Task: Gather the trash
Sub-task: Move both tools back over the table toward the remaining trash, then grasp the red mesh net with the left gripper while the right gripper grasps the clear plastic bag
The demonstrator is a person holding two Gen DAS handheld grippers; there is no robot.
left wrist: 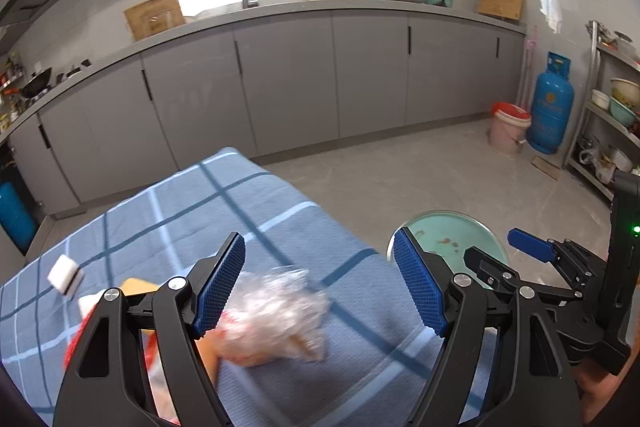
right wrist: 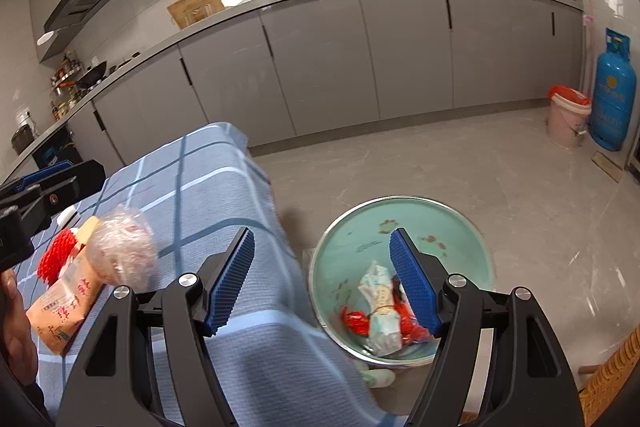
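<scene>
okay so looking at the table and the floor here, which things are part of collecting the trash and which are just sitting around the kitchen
For the job: crumpled clear plastic, orange packet, red mesh, small white block, green bin with wrappers already inside.

Just lying about: blue gas cylinder, pink bucket, cutting board, wok.

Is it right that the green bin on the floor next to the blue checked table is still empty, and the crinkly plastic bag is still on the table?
Not quite: the green bin isn't empty. The right wrist view shows wrappers lying at its bottom. The rest holds: the bin stands on the floor beside the blue checked table, and the crinkly plastic bag lies on the table.
</scene>
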